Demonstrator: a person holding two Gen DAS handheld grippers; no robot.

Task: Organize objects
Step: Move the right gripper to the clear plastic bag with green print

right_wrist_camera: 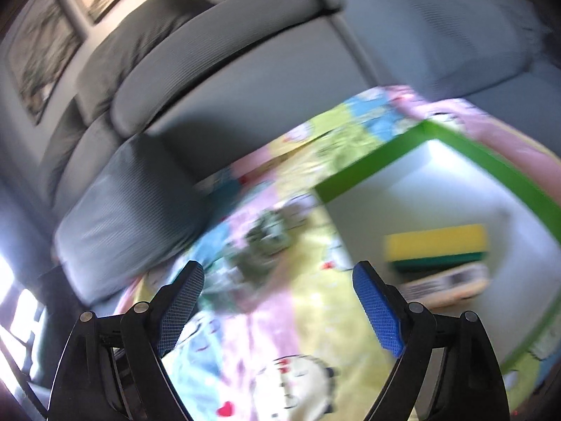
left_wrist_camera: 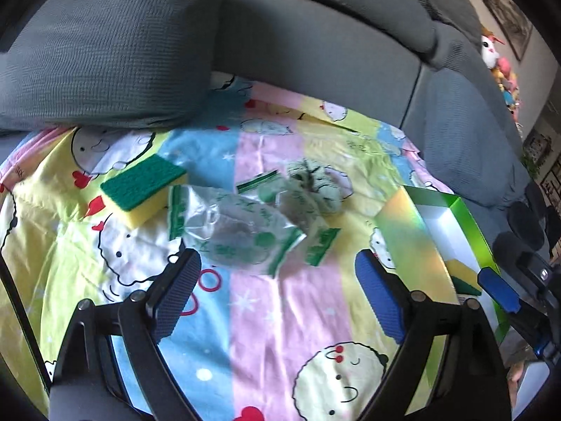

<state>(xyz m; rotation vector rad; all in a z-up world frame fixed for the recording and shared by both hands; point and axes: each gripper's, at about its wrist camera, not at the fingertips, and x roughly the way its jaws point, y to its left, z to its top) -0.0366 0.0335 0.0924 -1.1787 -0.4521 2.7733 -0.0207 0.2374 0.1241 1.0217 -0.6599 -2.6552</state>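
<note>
A yellow sponge with a green scouring top (left_wrist_camera: 143, 189) lies on the patterned sheet (left_wrist_camera: 280, 315) at the left. Crumpled clear plastic wrappers with green print (left_wrist_camera: 245, 228) lie in the middle, just ahead of my open, empty left gripper (left_wrist_camera: 280, 301). A green box with a white inside (left_wrist_camera: 452, 231) stands at the right; in the blurred right wrist view it (right_wrist_camera: 455, 189) holds a yellow-green sponge (right_wrist_camera: 438, 249) and a flat packet (right_wrist_camera: 445, 287). My right gripper (right_wrist_camera: 277, 308) is open and empty, left of the box; its blue finger shows in the left wrist view (left_wrist_camera: 498, 291).
A grey cushion (left_wrist_camera: 105, 52) rests on the sofa at the back left, overlapping the sheet's far edge. The grey sofa backrest (left_wrist_camera: 315, 35) runs behind. Plush toys (left_wrist_camera: 498, 66) sit far right. Framed pictures (right_wrist_camera: 45, 45) hang on the wall.
</note>
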